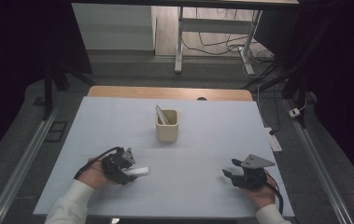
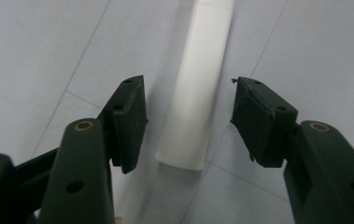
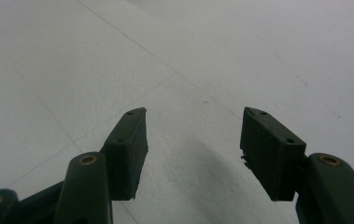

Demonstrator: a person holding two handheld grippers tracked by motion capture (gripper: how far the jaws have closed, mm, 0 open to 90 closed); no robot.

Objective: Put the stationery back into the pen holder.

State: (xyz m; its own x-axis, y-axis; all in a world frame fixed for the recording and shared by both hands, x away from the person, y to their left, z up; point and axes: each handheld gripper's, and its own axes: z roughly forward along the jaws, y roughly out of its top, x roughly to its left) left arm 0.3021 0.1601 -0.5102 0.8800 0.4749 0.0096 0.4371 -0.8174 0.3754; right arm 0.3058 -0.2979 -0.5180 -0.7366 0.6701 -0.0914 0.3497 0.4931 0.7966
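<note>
Picking-up step: left gripper (image 2: 188,121) open astride white bar (image 2: 198,88) on tabletop (image 1: 202,140), not yet pinching; next, closing; right gripper (image 3: 193,154) open, empty.

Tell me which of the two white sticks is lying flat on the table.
The white stick between the left gripper jaws lies flat on the table. The other stick stands tilted in the cup.

**Dim room, pale table**

A white sheet (image 1: 212,140) covers the table (image 1: 170,92) — its wooden far edge shows. Beyond, grey floor (image 1: 132,70), a desk frame (image 1: 180,42) and loose cables (image 1: 221,44). Metal rails (image 1: 23,158) flank both sides — the edges lie dark.
</note>
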